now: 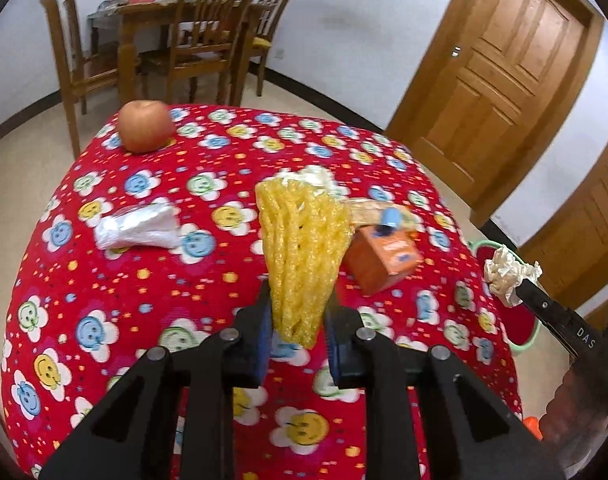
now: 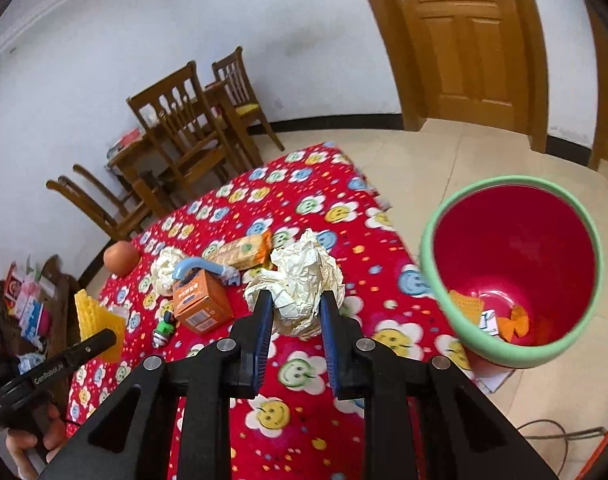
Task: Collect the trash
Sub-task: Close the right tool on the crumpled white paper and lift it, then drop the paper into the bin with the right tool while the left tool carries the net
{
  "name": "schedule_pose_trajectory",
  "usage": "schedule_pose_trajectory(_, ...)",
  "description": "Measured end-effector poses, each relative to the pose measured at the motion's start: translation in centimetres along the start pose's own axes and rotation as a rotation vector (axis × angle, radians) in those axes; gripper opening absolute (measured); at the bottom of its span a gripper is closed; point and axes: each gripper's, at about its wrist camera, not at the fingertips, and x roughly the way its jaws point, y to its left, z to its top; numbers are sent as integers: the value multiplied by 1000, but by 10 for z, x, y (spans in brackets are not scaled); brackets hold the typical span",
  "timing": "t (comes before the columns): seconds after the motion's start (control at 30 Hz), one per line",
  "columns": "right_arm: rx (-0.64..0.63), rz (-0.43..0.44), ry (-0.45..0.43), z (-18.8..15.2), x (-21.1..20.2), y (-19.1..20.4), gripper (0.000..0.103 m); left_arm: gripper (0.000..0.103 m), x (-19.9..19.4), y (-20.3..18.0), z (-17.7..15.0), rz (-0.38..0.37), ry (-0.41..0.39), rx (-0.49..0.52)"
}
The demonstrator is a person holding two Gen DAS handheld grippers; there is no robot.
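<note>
My left gripper (image 1: 298, 304) is shut on a yellow foam net sleeve (image 1: 304, 248), held above the red flowered tablecloth (image 1: 144, 300). My right gripper (image 2: 296, 304) is shut on a crumpled ball of cream paper (image 2: 300, 276), also lifted off the table. The same paper ball (image 1: 508, 274) shows at the right of the left wrist view, and the yellow net (image 2: 94, 320) at the left of the right wrist view. A red bin with a green rim (image 2: 516, 272) stands on the floor to the right of the table, with a few scraps at its bottom.
On the cloth lie an orange carton (image 1: 384, 260) with a blue hook on it, a clear plastic bag (image 1: 138, 226), a biscuit pack (image 2: 244, 250), another paper wad (image 2: 166, 266), a small green toy (image 2: 164, 328) and an apple (image 1: 146, 126). Wooden chairs (image 1: 208, 36) stand behind.
</note>
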Motion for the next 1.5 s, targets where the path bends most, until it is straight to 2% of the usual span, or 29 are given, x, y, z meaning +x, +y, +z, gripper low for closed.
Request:
schedule_pose_trajectory(0.6,128,-123,-70,-2,-45,-74,24,22,21,-105,3,-139,66,203)
schedule_pose_trajectory(1.07,218,-212,-73,-6,-50,-129,25,22,59,-189,-4,-210,127,371)
schedule_pose_trajectory(1.5,291,-285,-62,-12,-43,-175,30,22,102,-250,-13,-244,184,467)
